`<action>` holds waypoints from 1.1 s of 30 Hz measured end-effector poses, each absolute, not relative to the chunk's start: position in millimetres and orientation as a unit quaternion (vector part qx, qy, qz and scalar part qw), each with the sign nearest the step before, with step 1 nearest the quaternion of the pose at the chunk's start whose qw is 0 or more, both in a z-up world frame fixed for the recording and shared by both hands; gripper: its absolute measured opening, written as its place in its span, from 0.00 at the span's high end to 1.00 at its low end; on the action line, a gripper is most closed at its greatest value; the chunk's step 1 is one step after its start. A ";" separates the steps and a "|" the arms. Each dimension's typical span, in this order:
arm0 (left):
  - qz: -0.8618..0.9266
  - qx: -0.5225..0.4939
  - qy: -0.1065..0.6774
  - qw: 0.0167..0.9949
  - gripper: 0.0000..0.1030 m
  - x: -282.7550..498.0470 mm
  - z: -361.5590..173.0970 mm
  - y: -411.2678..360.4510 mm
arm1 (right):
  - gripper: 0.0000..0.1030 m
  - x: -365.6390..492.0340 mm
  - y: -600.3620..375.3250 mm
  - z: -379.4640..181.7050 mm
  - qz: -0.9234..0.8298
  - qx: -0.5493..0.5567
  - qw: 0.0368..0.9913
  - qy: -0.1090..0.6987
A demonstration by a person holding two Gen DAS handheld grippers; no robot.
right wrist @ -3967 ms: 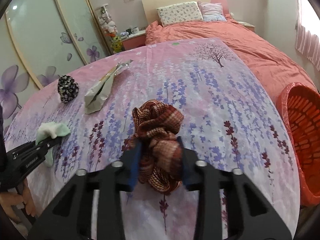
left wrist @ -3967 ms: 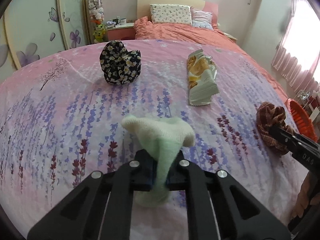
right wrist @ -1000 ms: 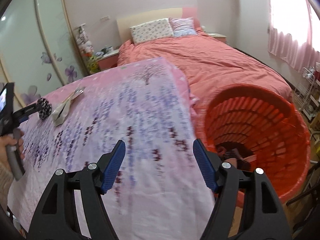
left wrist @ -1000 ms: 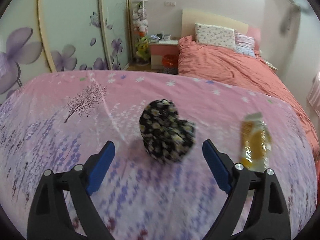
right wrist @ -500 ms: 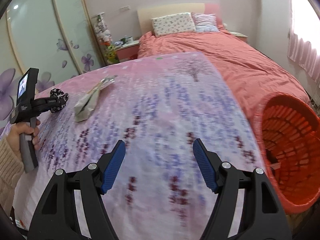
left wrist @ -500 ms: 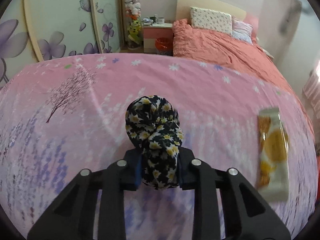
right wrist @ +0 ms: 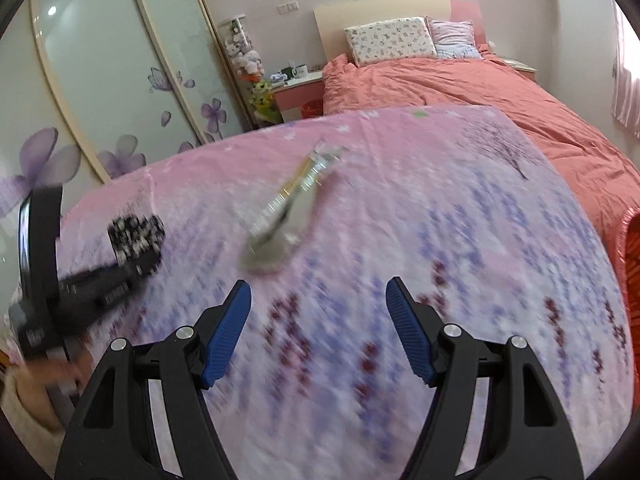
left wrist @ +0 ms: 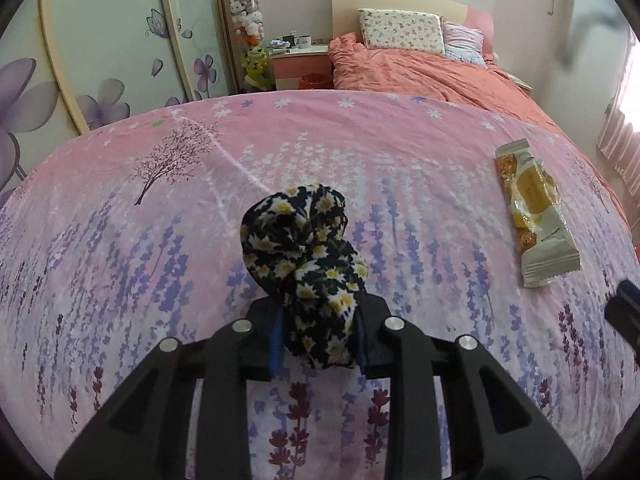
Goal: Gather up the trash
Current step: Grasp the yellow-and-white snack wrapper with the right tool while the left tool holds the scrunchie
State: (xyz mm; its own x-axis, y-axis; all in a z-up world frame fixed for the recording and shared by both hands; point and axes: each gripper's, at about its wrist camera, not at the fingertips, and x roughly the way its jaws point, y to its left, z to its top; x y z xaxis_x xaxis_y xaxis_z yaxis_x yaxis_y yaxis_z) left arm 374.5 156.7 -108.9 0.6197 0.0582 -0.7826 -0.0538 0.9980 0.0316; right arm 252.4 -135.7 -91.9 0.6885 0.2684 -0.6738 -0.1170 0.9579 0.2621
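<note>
A black cloth bundle with daisy print (left wrist: 304,264) sits between the pads of my left gripper (left wrist: 318,340). Its jaws are opening a little, but the pads still press on the bundle. A yellow-and-white snack wrapper (left wrist: 534,208) lies on the pink flowered sheet (left wrist: 120,260) to the right. In the blurred right wrist view, my right gripper (right wrist: 318,312) stands open and holds nothing, just short of the wrapper (right wrist: 288,208). The left gripper (right wrist: 140,264) with the bundle (right wrist: 136,236) appears at the left, held by a hand (right wrist: 52,372).
An orange basket (right wrist: 632,248) shows at the right edge, beside the sheet. Behind it stands a bed with an orange quilt (left wrist: 420,72) and pillows. A pink nightstand (left wrist: 300,60) and flower-painted wardrobe doors (left wrist: 100,60) line the back left.
My left gripper went from wide open to closed on the daisy-print bundle. My right gripper swung left, away from the orange basket, and now faces the snack wrapper.
</note>
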 end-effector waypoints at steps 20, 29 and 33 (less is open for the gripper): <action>0.026 -0.014 0.435 0.900 0.71 374.6 -108.2 165.3 | 0.87 293.9 -135.0 -101.5 0.072 0.134 0.895 0.420; 0.028 -0.011 0.435 0.900 0.71 376.3 -107.9 164.8 | 0.87 227.6 -176.9 -89.5 0.014 0.018 0.913 0.406; 0.031 -0.007 0.436 0.900 0.71 376.8 -108.2 162.3 | 0.87 214.0 -182.5 -97.1 0.017 0.003 0.910 0.413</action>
